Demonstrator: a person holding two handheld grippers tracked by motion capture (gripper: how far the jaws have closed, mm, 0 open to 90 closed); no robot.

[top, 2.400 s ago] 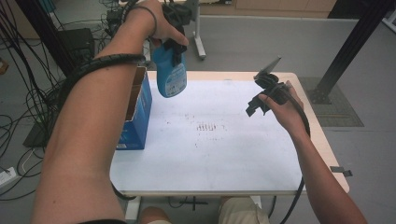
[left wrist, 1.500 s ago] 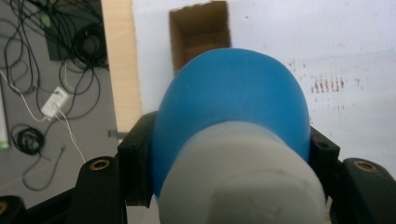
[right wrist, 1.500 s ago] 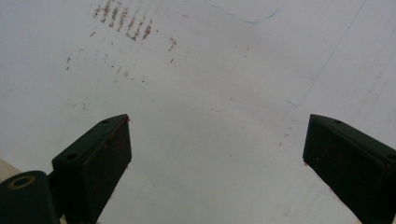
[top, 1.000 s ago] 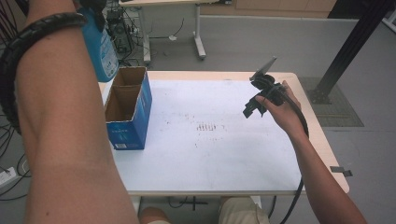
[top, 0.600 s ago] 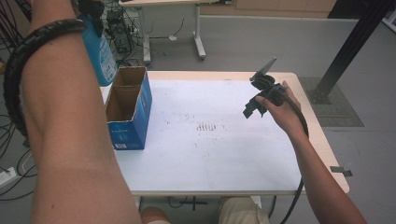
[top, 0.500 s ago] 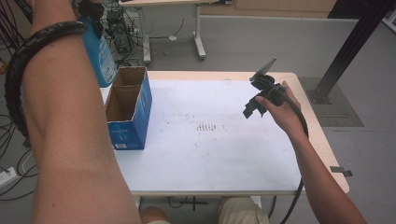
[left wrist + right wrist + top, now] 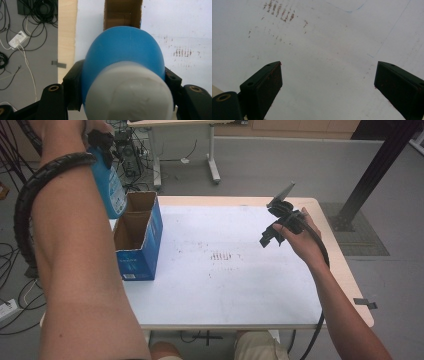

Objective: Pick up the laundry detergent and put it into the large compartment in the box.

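Observation:
A blue bottle with a white cap hangs neck-up in the air, and my left gripper is shut on it near the top. In the left gripper view the bottle's body bulges between the two black jaws, right above the open mouth of a blue cardboard box. That box stands open-topped at the left of the white table. My right gripper is held above the table's right side; its jaws are wide open with nothing between them.
Reddish scuff marks dot the middle of the tabletop. Cables and a power strip lie on the floor to the left of the table. A second desk's legs stand beyond the far edge.
My left arm has swung the bottle from over the table's far middle to the left, above the open box. The right gripper has stayed put, open.

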